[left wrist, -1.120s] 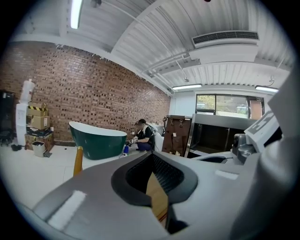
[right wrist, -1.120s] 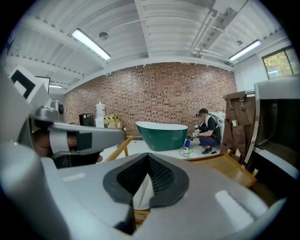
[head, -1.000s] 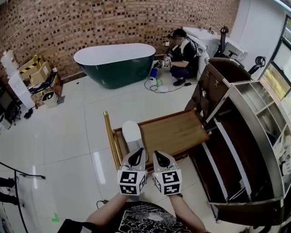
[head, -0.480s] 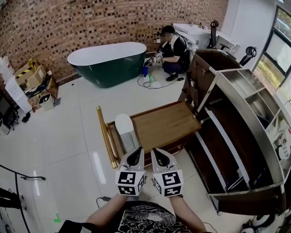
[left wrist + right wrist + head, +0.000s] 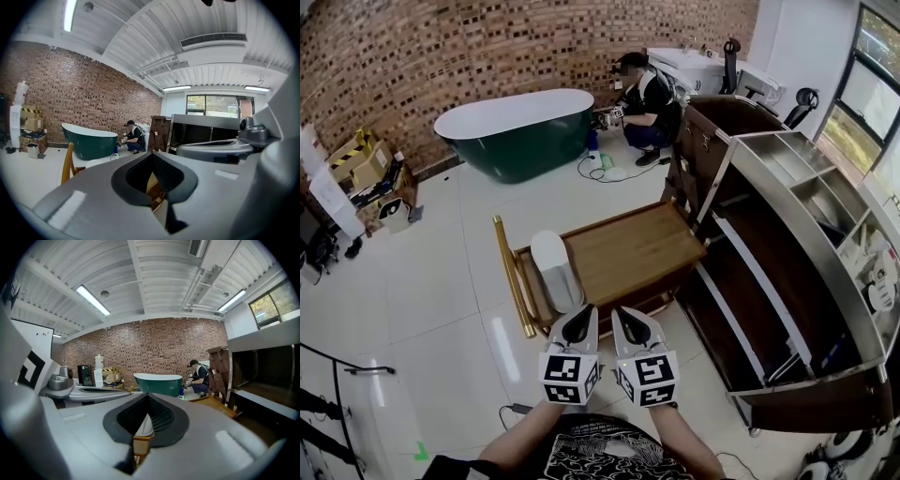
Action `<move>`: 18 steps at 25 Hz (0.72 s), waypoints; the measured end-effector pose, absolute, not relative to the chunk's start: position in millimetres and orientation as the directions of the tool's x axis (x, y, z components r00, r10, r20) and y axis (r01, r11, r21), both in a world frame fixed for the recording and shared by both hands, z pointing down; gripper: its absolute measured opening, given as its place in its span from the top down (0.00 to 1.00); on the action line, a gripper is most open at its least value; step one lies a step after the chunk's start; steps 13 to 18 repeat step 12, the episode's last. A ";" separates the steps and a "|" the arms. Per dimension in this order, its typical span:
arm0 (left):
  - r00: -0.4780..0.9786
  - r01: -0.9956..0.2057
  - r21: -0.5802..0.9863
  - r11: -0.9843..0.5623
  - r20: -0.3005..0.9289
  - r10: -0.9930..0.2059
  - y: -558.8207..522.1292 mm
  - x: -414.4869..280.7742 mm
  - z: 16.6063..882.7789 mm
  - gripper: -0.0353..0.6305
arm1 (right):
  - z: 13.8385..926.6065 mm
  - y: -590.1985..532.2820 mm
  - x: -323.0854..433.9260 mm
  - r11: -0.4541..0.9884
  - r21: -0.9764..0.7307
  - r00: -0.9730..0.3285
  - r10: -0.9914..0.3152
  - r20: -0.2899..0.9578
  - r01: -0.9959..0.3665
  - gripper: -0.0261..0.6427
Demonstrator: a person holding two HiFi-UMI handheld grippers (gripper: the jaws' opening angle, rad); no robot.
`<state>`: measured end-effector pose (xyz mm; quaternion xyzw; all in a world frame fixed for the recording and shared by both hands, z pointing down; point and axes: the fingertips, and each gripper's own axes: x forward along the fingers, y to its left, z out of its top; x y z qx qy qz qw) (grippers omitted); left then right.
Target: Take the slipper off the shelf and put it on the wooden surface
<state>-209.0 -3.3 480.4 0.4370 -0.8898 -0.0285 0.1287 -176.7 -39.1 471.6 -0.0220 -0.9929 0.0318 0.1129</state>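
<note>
As our view swings onto the tall dark-wood shelf, we keep left gripper and right gripper shut and empty short of it, the pale slipper seemingly still in its right-end compartment.

The white slipper, oblong and smooth, lies lengthwise just left of the bare, flat wooden surface, its long side alongside that surface's edge.

No words or numbers can be read anywhere. The white print on the black shirt is too blurry.
</note>
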 end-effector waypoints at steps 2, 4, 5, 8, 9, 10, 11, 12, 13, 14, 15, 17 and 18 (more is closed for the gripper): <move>-0.584 -0.771 0.164 0.615 0.203 -0.786 -4.3 -205.8 480.0 0.94 | 471.8 -39.8 -172.9 0.997 -0.070 -0.974 0.049 0.222 0.034 0.96; -0.581 -0.774 0.164 0.612 0.201 -0.789 -5.6 -203.4 479.4 0.94 | 471.8 -40.6 -169.8 0.997 -0.070 -0.974 0.044 0.220 0.030 0.96; -0.580 -0.775 0.164 0.610 0.200 -0.790 -6.4 -202.4 479.1 0.94 | 471.5 -41.4 -168.6 0.997 -0.069 -0.975 0.042 0.219 0.027 0.96; -0.577 -0.779 0.161 0.606 0.196 -0.793 -8.3 -200.0 478.1 0.94 | 470.3 -44.1 -166.6 0.998 -0.067 -0.976 0.035 0.216 0.021 0.96; -0.577 -0.779 0.160 0.606 0.195 -0.793 -8.4 -199.5 477.7 0.94 | 469.9 -44.5 -166.4 0.998 -0.066 -0.976 0.034 0.215 0.020 0.96; -0.577 -0.779 0.159 0.606 0.194 -0.793 -8.4 -199.2 477.4 0.94 | 469.5 -44.6 -166.2 0.998 -0.065 -0.976 0.034 0.214 0.020 0.96; -0.578 -0.779 0.158 0.606 0.194 -0.793 -8.2 -198.9 477.3 0.94 | 469.1 -44.5 -165.9 0.998 -0.064 -0.977 0.034 0.212 0.020 0.96; -0.578 -0.779 0.158 0.607 0.193 -0.793 -7.9 -198.7 477.1 0.94 | 468.7 -44.3 -165.7 0.998 -0.063 -0.977 0.034 0.211 0.021 0.96; -0.578 -0.779 0.158 0.607 0.193 -0.793 -7.9 -198.7 477.1 0.94 | 468.7 -44.3 -165.7 0.998 -0.063 -0.977 0.034 0.211 0.021 0.96; -0.578 -0.779 0.158 0.607 0.193 -0.793 -7.9 -198.7 477.1 0.94 | 468.7 -44.3 -165.7 0.998 -0.063 -0.977 0.034 0.211 0.021 0.96; -0.578 -0.779 0.158 0.607 0.193 -0.793 -7.9 -198.7 477.1 0.94 | 468.7 -44.3 -165.7 0.998 -0.063 -0.977 0.034 0.211 0.021 0.96; -0.578 -0.779 0.158 0.607 0.193 -0.793 -7.9 -198.7 477.1 0.94 | 468.7 -44.3 -165.7 0.998 -0.063 -0.977 0.034 0.211 0.021 0.96; -0.578 -0.779 0.158 0.607 0.193 -0.793 -7.9 -198.7 477.1 0.94 | 468.7 -44.3 -165.7 0.998 -0.063 -0.977 0.034 0.211 0.021 0.96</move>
